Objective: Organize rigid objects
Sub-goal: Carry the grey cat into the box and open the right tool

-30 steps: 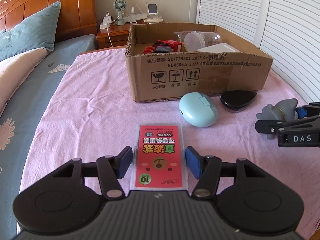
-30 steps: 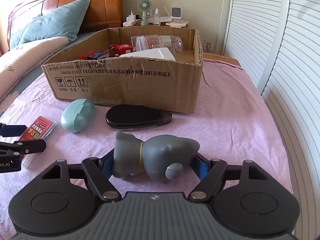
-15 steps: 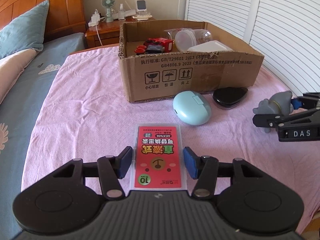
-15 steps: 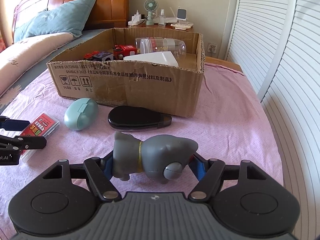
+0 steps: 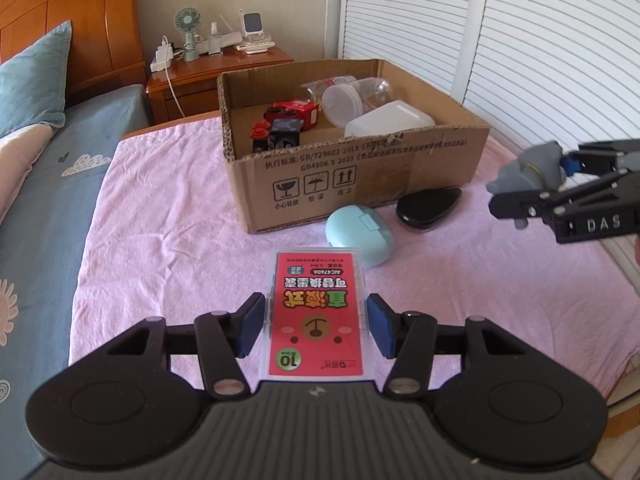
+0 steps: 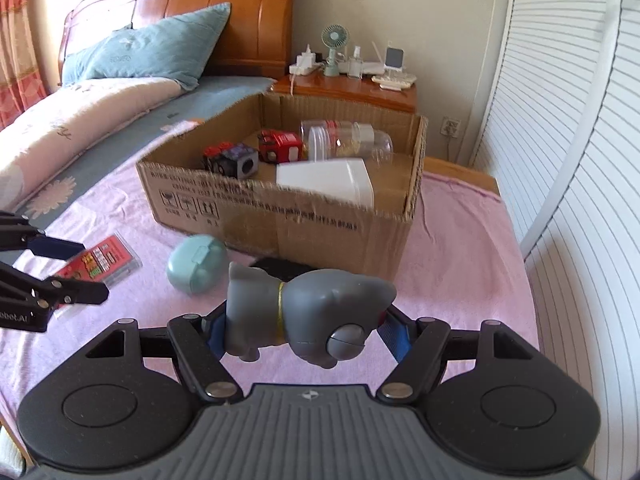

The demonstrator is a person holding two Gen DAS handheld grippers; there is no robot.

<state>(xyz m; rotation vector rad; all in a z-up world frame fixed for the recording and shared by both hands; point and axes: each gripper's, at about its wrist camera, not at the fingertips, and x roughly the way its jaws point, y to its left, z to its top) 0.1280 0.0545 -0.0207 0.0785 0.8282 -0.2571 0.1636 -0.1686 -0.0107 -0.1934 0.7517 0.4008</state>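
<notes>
four items already inside brown cardboard box (image 5: 352, 168). left tongs (image 5: 316, 326) clamped on red-labelled clear plastic case (image 5: 318, 316), right tongs (image 6: 308, 330) on grey rubber animal figurine (image 6: 308, 308), both before box. mint oval case (image 5: 358, 234), black teardrop case (image 5: 428, 208) left on bed beside box.

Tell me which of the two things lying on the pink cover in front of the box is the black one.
The flat black case, teardrop-shaped, nearer the shutters; the mint oval case beside it is rounder.
</notes>
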